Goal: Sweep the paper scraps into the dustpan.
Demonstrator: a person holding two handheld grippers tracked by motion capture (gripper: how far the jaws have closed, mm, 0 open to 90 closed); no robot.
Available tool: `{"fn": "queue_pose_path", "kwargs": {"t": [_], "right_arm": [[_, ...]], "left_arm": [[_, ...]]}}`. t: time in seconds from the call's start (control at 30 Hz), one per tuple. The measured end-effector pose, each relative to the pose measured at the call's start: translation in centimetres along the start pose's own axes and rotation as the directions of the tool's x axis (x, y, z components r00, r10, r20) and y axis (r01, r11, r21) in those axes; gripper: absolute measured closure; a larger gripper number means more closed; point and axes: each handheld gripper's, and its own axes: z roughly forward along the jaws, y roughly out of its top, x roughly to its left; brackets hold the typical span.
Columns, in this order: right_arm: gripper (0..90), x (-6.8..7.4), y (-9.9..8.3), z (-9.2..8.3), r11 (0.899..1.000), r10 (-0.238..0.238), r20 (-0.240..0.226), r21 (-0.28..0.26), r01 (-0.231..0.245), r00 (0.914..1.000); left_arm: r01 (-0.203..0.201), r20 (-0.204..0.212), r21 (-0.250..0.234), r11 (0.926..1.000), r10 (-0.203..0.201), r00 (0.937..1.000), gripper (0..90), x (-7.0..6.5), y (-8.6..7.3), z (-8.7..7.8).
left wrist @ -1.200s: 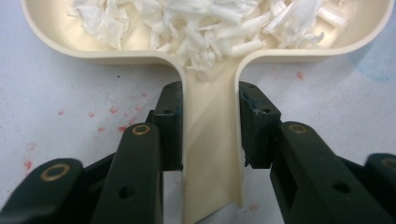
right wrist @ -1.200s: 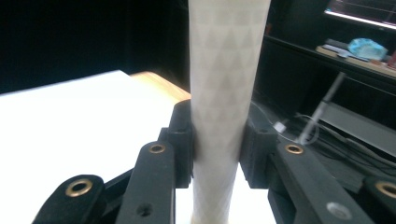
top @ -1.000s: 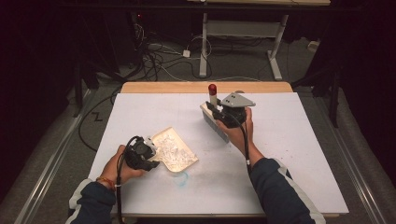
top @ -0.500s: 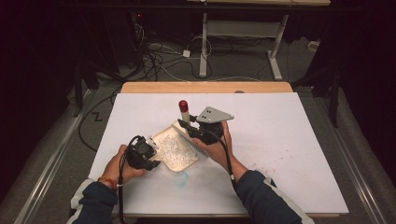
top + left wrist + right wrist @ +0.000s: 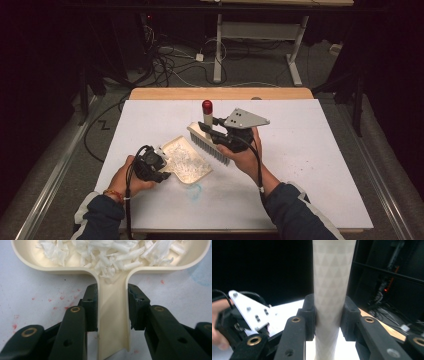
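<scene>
The dustpan (image 5: 187, 161) is lying on the white bench (image 5: 320, 165), loaded with white shreds (image 5: 105, 252), its short handle pointing back toward the person. The left gripper (image 5: 150, 165) is clamping that handle, its 2 fingers (image 5: 90, 305) pressing either side. To the right, the brush (image 5: 209, 145) is hanging just beyond the pan's far right edge, bristles down, its red-capped handle rising upright. The right gripper (image 5: 231, 135) is squeezing that handle firmly. Sweeping leftward into the pan's mouth looks likely.
</scene>
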Motion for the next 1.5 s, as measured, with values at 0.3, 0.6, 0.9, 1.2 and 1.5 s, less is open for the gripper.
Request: {"fn": "queue_pose_path", "kwargs": {"t": [0.3,0.6,0.9,1.2,1.5], "right_arm": [[70.4,-0.6,-2.5,-2.1,0.995,-0.02,0.066,0.099,0.013,0.9977],[70.4,2.8,-3.8,-0.7,0.994,-0.042,0.01,0.106,0.041,0.9991],[70.5,4.7,-2.6,-0.8,0.998,-0.027,-0.097,0.048,0.032,0.9949],[70.4,3.1,-1.2,-1.8,0.997,-0.071,-0.013,0.007,0.071,0.9974],[70.4,0.3,-1.6,-0.3,0.989,-0.145,0.127,0.048,0.14,0.9812]], "left_arm": [[0.022,0.001,0.007,0.9997,-0.022,0.9998,63.4,0.0,-0.2,-0.1],[0.041,0.001,0.019,0.999,-0.041,0.9992,63.5,-0.1,-0.2,-0.1],[0.062,0.011,0.03,0.9976,-0.062,0.998,63.4,0.2,-1.2,-0.6],[0.084,0.018,0.026,0.9961,-0.085,0.9963,63.4,0.4,-1.8,-0.8],[0.07,0.026,0.065,0.9954,-0.072,0.9971,63.5,0.5,-1.8,-1.0]]}}
